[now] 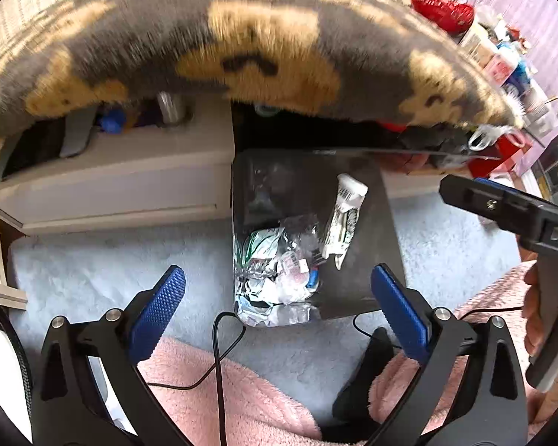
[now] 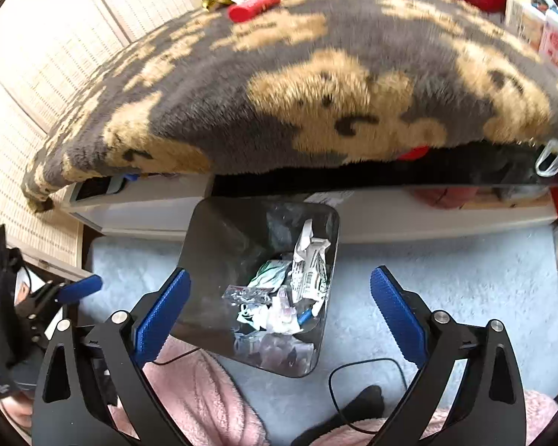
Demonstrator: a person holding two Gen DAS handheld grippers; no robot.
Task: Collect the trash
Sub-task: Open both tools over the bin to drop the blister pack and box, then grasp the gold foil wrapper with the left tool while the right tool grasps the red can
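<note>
While both the left gripper (image 1: 279, 297) and right gripper (image 2: 281, 297) hang empty with jaws spread wide, the trash (image 1: 279, 271) lies in the bin (image 1: 368, 260) at frame centre — drop apparently done; next likely means finding another piece.

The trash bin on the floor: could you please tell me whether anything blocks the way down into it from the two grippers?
Nothing visible does. The bin stands open-topped below both empty grippers, wrappers already inside.
</note>
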